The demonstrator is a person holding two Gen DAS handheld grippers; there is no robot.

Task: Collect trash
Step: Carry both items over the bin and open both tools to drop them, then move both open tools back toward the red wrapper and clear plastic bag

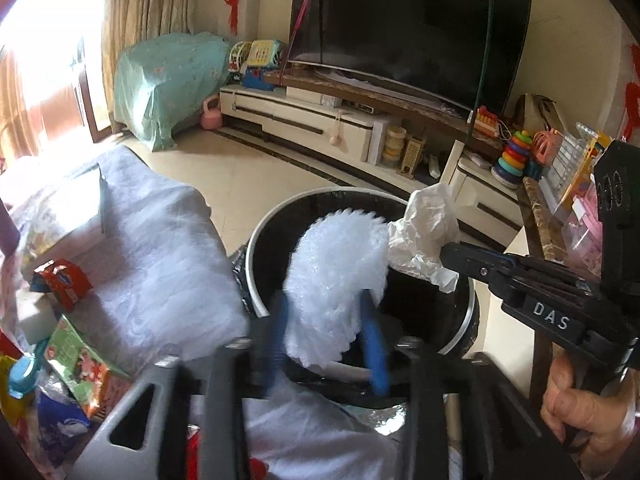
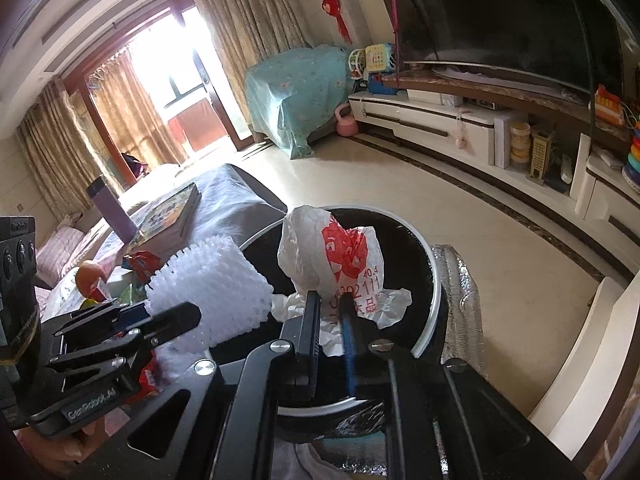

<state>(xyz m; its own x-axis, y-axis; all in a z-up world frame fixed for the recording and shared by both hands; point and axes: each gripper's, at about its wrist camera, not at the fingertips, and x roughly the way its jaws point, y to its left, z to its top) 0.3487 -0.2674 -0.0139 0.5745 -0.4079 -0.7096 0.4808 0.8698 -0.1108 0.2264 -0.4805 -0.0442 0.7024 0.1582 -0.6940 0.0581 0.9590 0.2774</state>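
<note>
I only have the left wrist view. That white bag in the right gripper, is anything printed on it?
Observer: Yes. The right wrist view shows a red print and digits on the plastic bag, which is pinched in the right gripper.
Operator: What is on the table further back?
Observer: A purple cup stands next to a picture book.
Operator: Any food there?
Observer: An orange lies among the wrappers, left of the foam net.
</note>
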